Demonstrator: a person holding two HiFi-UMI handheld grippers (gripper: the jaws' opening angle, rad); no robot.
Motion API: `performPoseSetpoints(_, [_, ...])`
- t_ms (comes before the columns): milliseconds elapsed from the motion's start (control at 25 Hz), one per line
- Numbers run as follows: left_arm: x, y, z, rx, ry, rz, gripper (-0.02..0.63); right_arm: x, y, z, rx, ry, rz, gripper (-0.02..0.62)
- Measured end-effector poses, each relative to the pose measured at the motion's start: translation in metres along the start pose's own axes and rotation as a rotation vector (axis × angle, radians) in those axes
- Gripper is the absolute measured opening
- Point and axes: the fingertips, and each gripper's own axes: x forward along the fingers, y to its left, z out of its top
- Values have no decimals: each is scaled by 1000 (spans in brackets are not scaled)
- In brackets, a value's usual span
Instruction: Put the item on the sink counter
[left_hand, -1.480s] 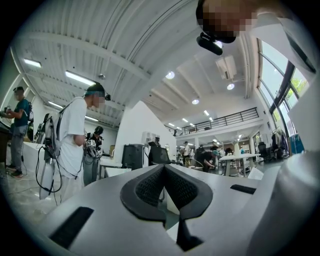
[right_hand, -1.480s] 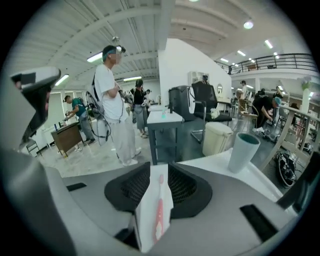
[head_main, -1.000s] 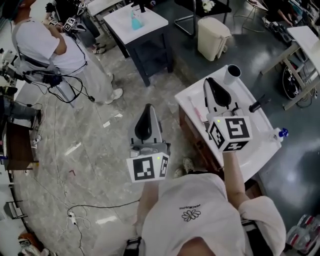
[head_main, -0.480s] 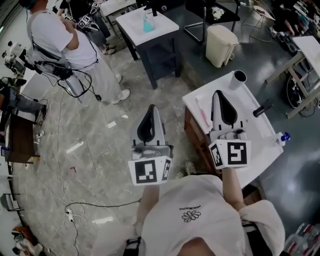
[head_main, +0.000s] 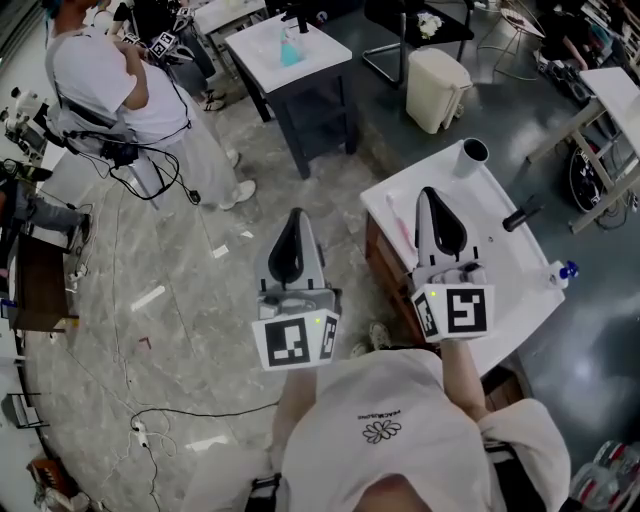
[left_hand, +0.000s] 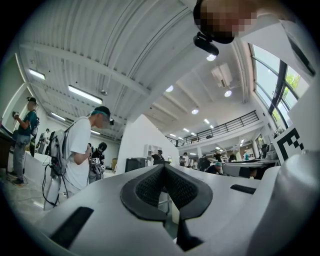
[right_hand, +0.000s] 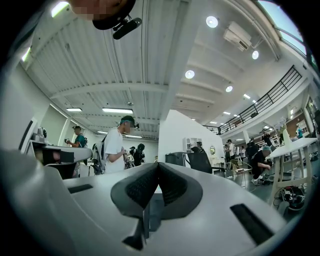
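The white sink counter (head_main: 500, 255) stands at the right in the head view. On it are a white cup (head_main: 468, 156) at the far corner, a black faucet handle (head_main: 524, 214), a thin pink item (head_main: 399, 228) near the left edge and a blue-capped bottle (head_main: 563, 270). My right gripper (head_main: 428, 192) hovers over the counter's left part, shut with nothing in it. My left gripper (head_main: 294, 214) is held over the marble floor, left of the counter, also shut and empty. In the gripper views, the dark pads of the left gripper (left_hand: 164, 167) and right gripper (right_hand: 158, 166) meet, both pointing up at the room.
A dark side table (head_main: 300, 70) with a blue bottle (head_main: 289, 47) stands ahead. A beige bin (head_main: 436, 90) sits behind the counter. A person in white (head_main: 110, 90) stands at far left. Cables (head_main: 150, 430) lie on the floor.
My right gripper has drawn back slightly toward me over the counter. The left gripper has barely moved. Both stay shut and empty.
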Motion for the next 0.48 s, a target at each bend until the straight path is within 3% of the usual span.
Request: performPoseSetpoints(480, [5, -6, -3, -1, 3, 0, 15, 1, -8, -2, 0, 2, -1, 11])
